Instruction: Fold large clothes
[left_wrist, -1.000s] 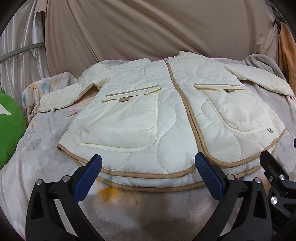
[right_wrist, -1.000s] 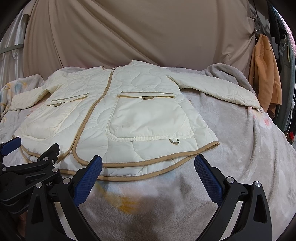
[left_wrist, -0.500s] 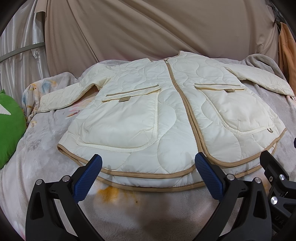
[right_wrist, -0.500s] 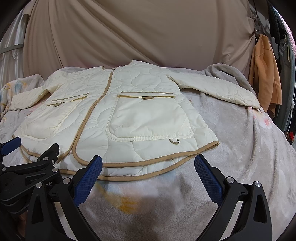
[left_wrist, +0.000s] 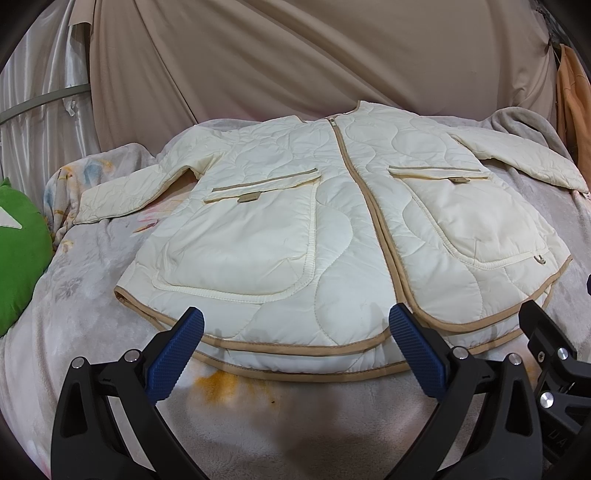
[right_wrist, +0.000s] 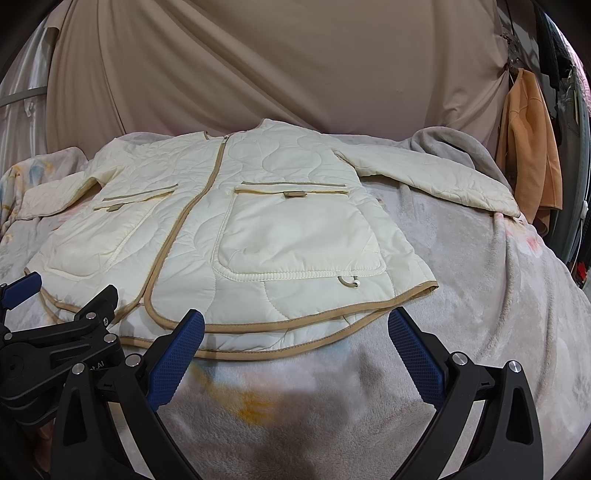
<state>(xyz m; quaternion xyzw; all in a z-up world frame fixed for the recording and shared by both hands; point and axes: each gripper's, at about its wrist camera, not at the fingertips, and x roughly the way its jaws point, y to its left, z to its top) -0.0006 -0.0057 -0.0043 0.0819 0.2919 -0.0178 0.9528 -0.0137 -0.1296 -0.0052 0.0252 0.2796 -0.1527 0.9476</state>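
Both sets of jaws stand wide apart and empty; the left gripper hangs just short of the hem near the zip, and the right gripper just short of the hem on the jacket's right half. The cream quilted jacket lies face up and zipped on the blanket-covered bed, both sleeves spread outward; a green cushion sits at the bed's left edge, an orange garment hangs to the right, and a beige curtain drapes behind.
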